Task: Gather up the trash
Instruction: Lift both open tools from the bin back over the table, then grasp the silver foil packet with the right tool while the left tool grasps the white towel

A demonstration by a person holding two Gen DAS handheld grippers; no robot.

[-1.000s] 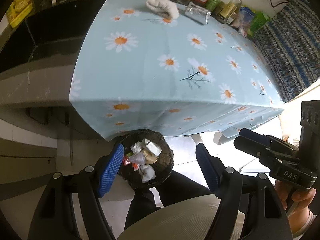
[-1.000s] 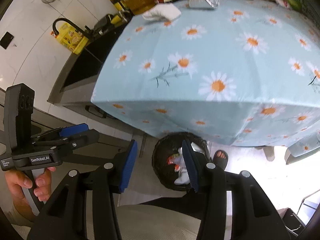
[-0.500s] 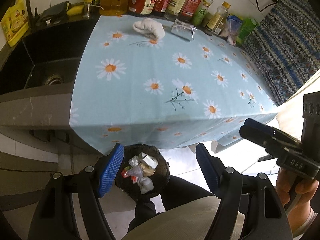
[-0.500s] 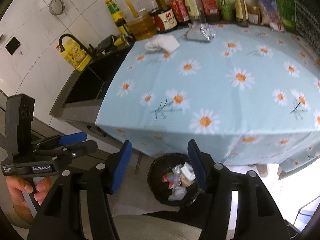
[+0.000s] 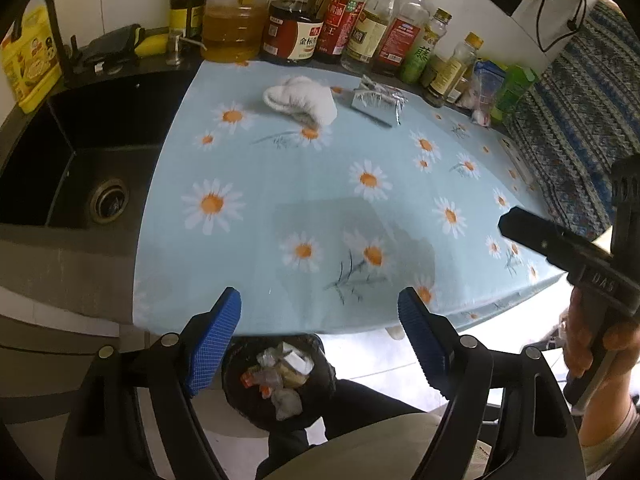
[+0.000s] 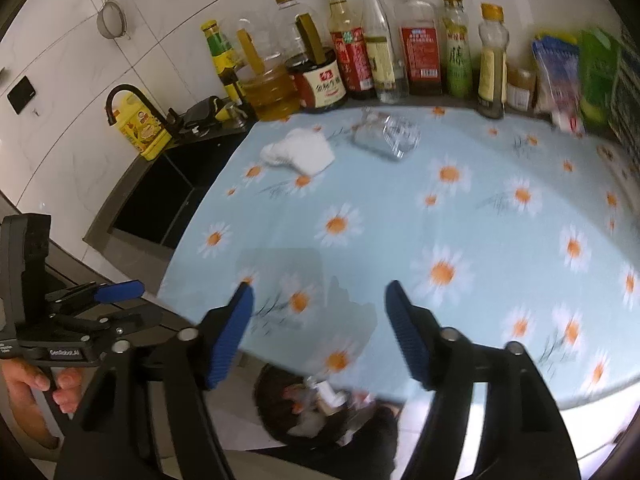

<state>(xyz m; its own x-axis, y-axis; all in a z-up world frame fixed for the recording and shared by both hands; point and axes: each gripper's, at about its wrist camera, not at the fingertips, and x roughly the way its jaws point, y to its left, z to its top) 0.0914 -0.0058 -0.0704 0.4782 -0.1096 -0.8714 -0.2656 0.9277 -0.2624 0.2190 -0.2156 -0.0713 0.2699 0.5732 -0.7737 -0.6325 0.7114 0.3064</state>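
Kitchen counter under a light-blue daisy-print tablecloth [image 5: 304, 184], smooth and glossy; black sink [image 5: 80, 168] on its left, row of glass and plastic bottles [image 5: 360, 16] along the tiled wall. Trash: crinkled silvery foil wrapper [image 5: 378, 100] at the far side of the cloth, just beside a soft white folded cloth [image 5: 300, 98], apart from it. Round black bin [image 5: 280, 380] on the floor below the near table edge, holding crumpled wrappers and paper. Left gripper [image 5: 320, 332] wide open, holding nothing. Right gripper [image 6: 320, 332] likewise wide open, nothing held. Left view shows the sink drain; right view is motion-blurred and shows a hanging strainer [image 6: 112, 20] on the wall.
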